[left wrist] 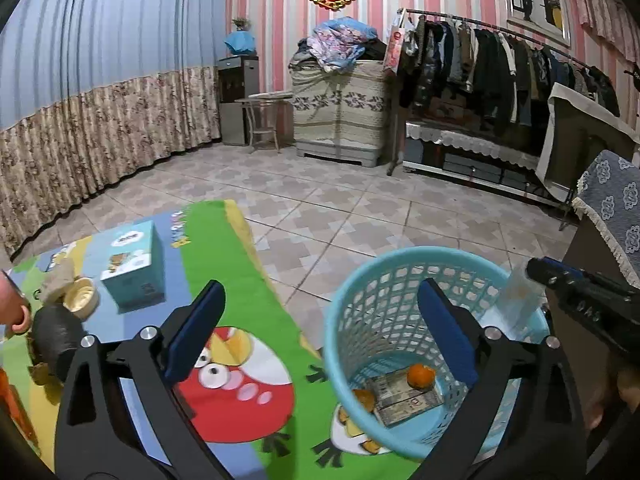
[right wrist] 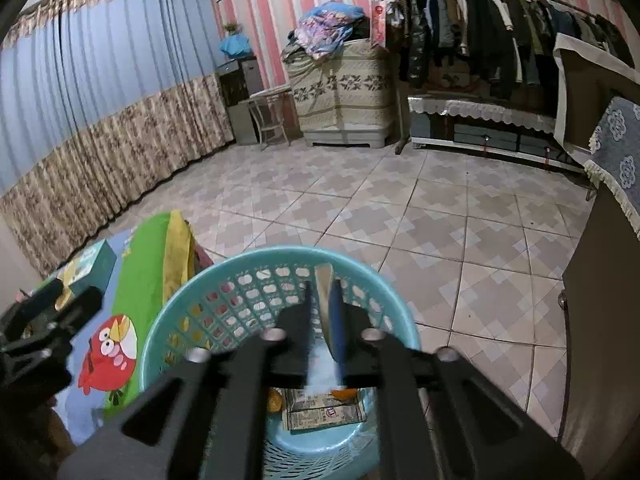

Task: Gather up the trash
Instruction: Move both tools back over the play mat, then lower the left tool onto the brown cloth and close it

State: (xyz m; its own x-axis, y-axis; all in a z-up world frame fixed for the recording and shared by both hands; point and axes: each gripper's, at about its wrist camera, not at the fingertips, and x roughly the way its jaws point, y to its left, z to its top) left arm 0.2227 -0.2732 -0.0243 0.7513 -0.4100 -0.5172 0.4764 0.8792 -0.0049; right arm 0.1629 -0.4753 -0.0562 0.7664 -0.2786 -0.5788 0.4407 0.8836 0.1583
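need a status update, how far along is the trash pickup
Done: orange peels and a flattened carton lie in the blue basket. In hand: the right gripper holds a wrapper over it; the left gripper is open. Left: scraps by the tissue box.

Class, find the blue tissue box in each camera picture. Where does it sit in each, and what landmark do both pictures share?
Left wrist: the blue tissue box sits left of centre, on the cartoon mat.
Right wrist: tissue box at the far left edge, partly hidden.
Shared landmark: the turquoise basket.
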